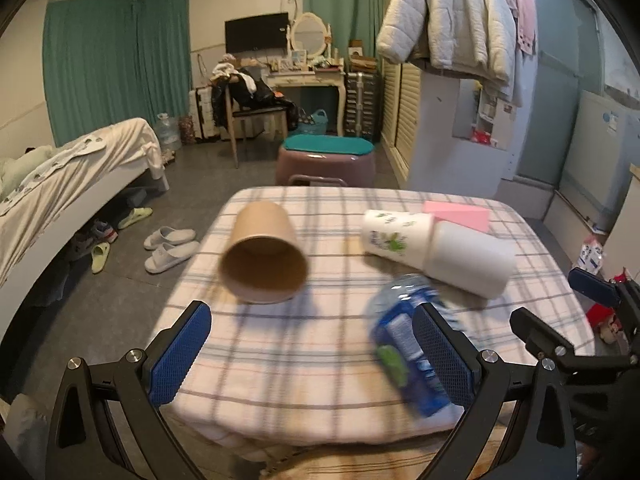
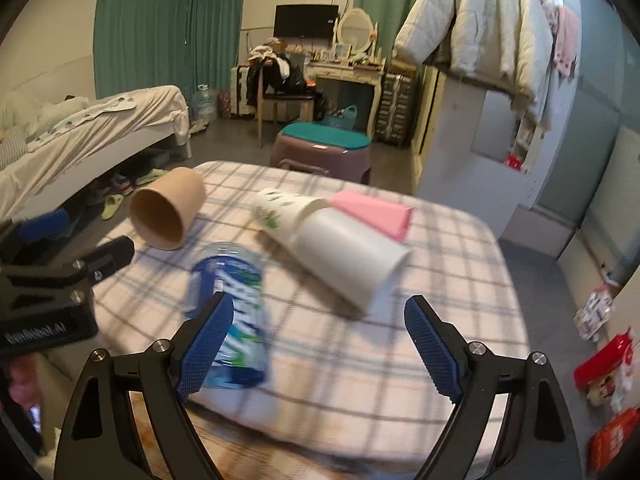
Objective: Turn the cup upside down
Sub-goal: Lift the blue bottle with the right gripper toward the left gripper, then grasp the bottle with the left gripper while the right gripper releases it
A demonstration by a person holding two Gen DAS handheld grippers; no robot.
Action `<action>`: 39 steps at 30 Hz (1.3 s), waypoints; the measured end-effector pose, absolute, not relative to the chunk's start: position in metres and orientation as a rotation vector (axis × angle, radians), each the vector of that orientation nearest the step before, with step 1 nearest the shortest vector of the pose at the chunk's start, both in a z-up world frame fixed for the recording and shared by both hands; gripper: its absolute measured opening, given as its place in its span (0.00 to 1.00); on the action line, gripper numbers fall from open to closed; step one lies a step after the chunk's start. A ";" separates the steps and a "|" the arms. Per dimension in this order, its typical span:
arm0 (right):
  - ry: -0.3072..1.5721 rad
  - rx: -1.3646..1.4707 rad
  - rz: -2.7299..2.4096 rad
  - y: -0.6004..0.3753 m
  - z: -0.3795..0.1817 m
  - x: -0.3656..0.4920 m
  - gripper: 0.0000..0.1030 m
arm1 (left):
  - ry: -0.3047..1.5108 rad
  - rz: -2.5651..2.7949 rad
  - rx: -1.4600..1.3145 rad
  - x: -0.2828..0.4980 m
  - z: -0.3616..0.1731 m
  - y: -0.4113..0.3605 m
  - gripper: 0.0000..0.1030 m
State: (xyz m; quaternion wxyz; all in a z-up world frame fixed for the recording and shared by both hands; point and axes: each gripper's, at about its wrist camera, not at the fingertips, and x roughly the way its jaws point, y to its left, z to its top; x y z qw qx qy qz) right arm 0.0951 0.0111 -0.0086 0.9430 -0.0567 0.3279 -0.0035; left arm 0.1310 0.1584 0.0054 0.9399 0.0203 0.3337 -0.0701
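Note:
A brown paper cup lies on its side on the plaid table, its mouth toward me. To its right a plain white cup lies on its side, nested with a white cup printed with green leaves. My left gripper is open, low over the table's near edge, short of the brown cup. My right gripper is open too, in front of the white cup, with nothing between its fingers.
A blue-labelled plastic bottle lies on its side near the front, by my left gripper's right finger. A pink pad lies at the table's far side. A purple stool, a bed and slippers are beyond.

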 end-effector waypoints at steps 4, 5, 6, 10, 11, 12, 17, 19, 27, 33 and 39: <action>0.655 -0.091 -0.035 -0.019 -0.010 0.090 0.85 | 0.745 -0.158 0.037 0.141 0.009 0.134 1.00; 0.656 -0.079 -0.039 -0.025 -0.011 0.090 0.85 | 0.757 -0.163 0.037 0.144 0.009 0.129 1.00; 0.658 -0.067 -0.047 -0.032 -0.013 0.090 0.85 | 0.768 -0.167 0.039 0.146 0.009 0.125 1.00; 0.672 -0.018 -0.069 -0.058 -0.022 0.092 0.85 | 0.832 -0.177 0.038 0.162 0.004 0.103 1.00; 0.673 -0.011 -0.069 -0.062 -0.023 0.093 0.85 | 0.853 -0.176 0.028 0.167 0.001 0.100 1.00; 0.672 -0.005 -0.065 -0.066 -0.025 0.094 0.85 | 0.879 -0.175 0.014 0.171 -0.002 0.098 1.00; 0.651 0.043 -0.040 -0.084 -0.026 0.096 0.85 | 0.990 -0.170 -0.029 0.193 -0.021 0.087 1.00; 0.646 0.052 -0.039 -0.090 -0.027 0.098 0.85 | 1.014 -0.168 -0.027 0.200 -0.027 0.084 1.00; 0.660 0.088 -0.027 -0.101 -0.037 0.112 0.85 | 1.090 -0.172 -0.056 0.213 -0.043 0.085 0.97; 0.680 0.102 -0.011 -0.099 -0.045 0.119 0.85 | 1.150 -0.202 -0.111 0.219 -0.051 0.092 0.73; 0.673 0.106 -0.010 -0.098 -0.045 0.116 0.85 | 1.117 -0.233 -0.103 0.213 -0.035 0.092 0.73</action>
